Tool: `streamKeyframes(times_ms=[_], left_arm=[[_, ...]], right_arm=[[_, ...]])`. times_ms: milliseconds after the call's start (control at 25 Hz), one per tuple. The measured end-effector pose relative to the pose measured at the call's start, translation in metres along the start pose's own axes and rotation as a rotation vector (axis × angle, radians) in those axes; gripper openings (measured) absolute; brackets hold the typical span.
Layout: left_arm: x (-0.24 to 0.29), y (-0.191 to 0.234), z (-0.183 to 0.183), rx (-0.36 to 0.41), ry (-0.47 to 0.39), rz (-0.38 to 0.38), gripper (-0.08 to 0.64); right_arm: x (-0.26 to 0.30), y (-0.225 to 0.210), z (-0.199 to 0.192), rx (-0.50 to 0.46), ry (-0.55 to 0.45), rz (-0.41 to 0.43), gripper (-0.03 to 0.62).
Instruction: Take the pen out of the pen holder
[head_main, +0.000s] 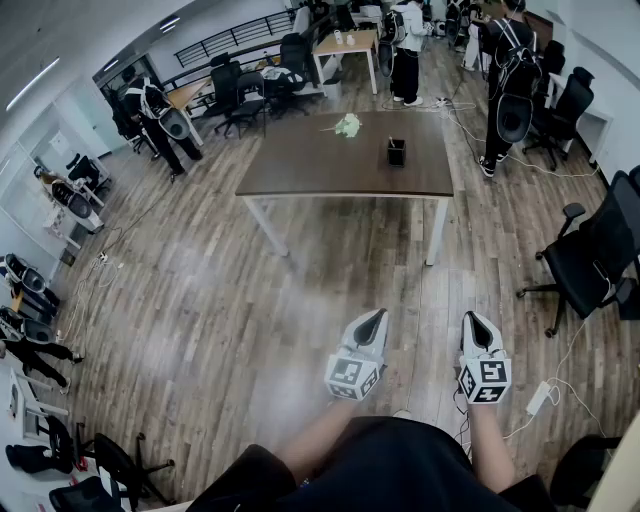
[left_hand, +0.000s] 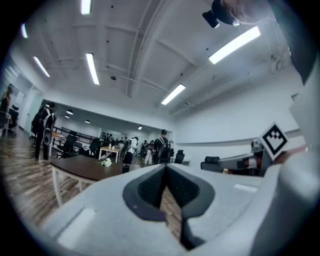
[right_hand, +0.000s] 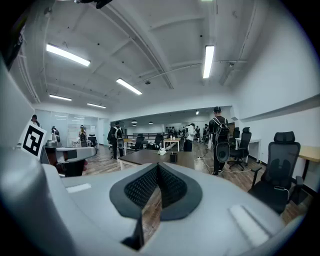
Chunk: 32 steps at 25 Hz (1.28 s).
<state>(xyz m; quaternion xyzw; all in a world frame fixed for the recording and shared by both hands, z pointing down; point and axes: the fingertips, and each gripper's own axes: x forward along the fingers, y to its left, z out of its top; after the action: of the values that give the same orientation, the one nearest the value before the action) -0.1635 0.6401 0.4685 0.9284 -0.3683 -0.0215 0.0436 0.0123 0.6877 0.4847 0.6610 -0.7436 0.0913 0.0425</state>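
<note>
The black pen holder (head_main: 397, 151) stands upright on the brown table (head_main: 300, 172), well apart from both grippers and straight ahead of them. Its pen is too small to make out. The left gripper (head_main: 374, 322) and right gripper (head_main: 474, 325) have their jaws closed on nothing, and the left seems slightly better aligned.

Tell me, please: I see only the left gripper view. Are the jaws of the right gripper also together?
Observer: Yes, the right gripper has its jaws together, nothing between them.
Operator: Where does the pen holder stand?
Observer: In the head view, the pen holder stands on the table, right of its middle.
Operator: What is at my right?
Observer: A black office chair stands on the floor there.
</note>
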Motion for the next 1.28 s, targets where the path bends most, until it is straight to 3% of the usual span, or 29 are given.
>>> streamKeyframes(times_ms=[200,760,1000,1280], left_arm=[[0.014,-0.007,-0.004,0.024,-0.005,0.003,0.003],[0.041,-0.030,-0.022,0.034,0.028,0.010,0.003],[0.077,-0.001,-0.036,0.027,0.042,0.007,0.003],[0.154,0.059,-0.040,0.008,0.052,0.003,0.003]], right_arm=[[0.007,-0.009,-0.001,-0.021,-0.003,0.014,0.003],[0.016,-0.035,-0.021,0.046,-0.006,0.069,0.003],[0.057,-0.048,-0.025,0.040,0.011,0.071,0.003],[0.141,-0.070,-0.015,0.039,0.051,0.057,0.003]])
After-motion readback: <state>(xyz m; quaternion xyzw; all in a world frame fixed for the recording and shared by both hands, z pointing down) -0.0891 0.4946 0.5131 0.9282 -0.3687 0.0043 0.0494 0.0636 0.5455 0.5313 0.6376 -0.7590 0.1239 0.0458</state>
